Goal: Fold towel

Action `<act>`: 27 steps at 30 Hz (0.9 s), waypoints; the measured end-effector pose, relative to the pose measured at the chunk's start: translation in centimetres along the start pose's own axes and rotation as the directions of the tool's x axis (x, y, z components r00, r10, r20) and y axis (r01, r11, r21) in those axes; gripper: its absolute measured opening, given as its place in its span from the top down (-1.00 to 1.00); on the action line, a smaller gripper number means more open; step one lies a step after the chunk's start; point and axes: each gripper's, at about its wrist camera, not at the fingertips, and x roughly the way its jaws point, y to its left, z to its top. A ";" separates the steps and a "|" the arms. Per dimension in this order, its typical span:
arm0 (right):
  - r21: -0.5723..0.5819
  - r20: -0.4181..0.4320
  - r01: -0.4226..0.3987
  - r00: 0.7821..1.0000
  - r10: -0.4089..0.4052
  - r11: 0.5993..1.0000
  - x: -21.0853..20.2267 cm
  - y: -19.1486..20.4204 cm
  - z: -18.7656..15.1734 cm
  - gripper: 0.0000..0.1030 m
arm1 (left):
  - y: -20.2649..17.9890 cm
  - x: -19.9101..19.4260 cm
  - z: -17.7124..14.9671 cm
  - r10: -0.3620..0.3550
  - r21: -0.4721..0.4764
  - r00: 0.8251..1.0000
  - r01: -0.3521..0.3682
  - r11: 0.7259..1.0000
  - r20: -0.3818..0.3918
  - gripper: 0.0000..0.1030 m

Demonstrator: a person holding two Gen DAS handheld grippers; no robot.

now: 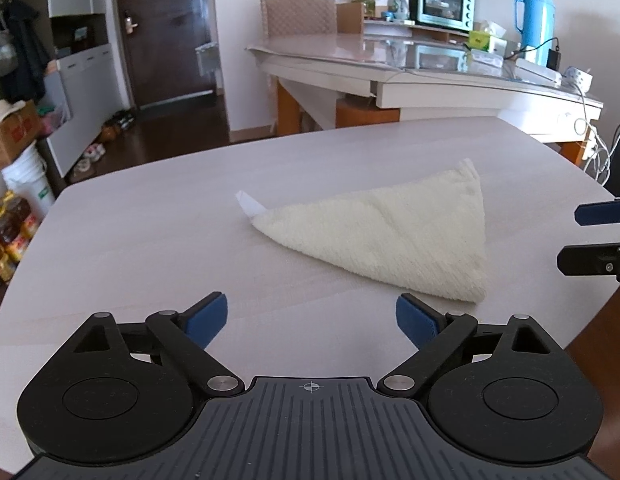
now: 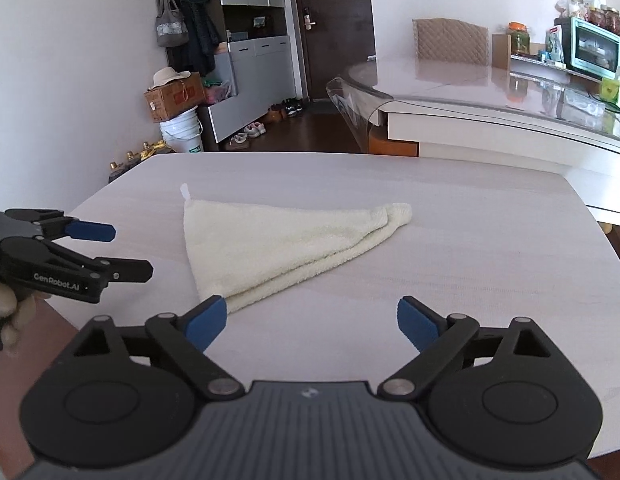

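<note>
A pale wood-grain desk (image 1: pixel 149 240) fills the foreground of both wrist views, and nothing but the towel lies on it. Behind it stands a white dining table (image 1: pixel 450 88) with a glossy top, crowded along its far edge: a mint-green toaster oven (image 1: pixel 446 4), a blue thermos jug (image 1: pixel 536 20), jars and a tissue box. A padded chair (image 1: pixel 297 14) sits at that table's far side. Further back are a dark door (image 1: pixel 165 28), grey cabinets with coats hung above, a cardboard box (image 2: pixel 173 98) resting on a white bucket (image 2: pixel 183 128), and shoes on the dark floor.

The cream towel (image 2: pixel 269 244) lies flat in the middle of the desk, folded into a triangle, with a small white label loop (image 2: pixel 185 191) sticking out at one corner. Nothing lies between it and either gripper.

The left gripper (image 1: pixel 312 320) hovers over the near part of the desk with its jaws spread wide and empty; the towel's nearest corner lies just ahead and to its right. The right gripper (image 2: pixel 312 318) is likewise wide apart and holds nothing, and its left blue pad (image 2: pixel 207 320) sits just in front of the towel's near tip. A hand (image 2: pixel 5 308) grasps the left gripper's handle at the edge of the right wrist view.
</note>
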 end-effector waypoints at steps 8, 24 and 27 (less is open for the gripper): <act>-0.018 0.003 0.015 1.000 -0.015 1.000 -1.0 0.6 -0.2 -0.82 | -0.5 -0.8 -0.2 -0.008 -0.001 1.000 0.008 1.000 0.015 -0.84; -0.028 0.016 0.003 1.000 -0.002 1.000 -1.4 1.2 -0.1 -0.82 | -0.9 -1.6 -0.4 0.001 0.007 1.000 -0.001 1.000 0.023 -0.84; -0.029 0.013 0.002 1.000 -0.002 1.000 -1.4 1.3 -0.1 -0.82 | -0.9 -1.6 -0.4 0.001 0.008 1.000 -0.001 1.000 0.024 -0.84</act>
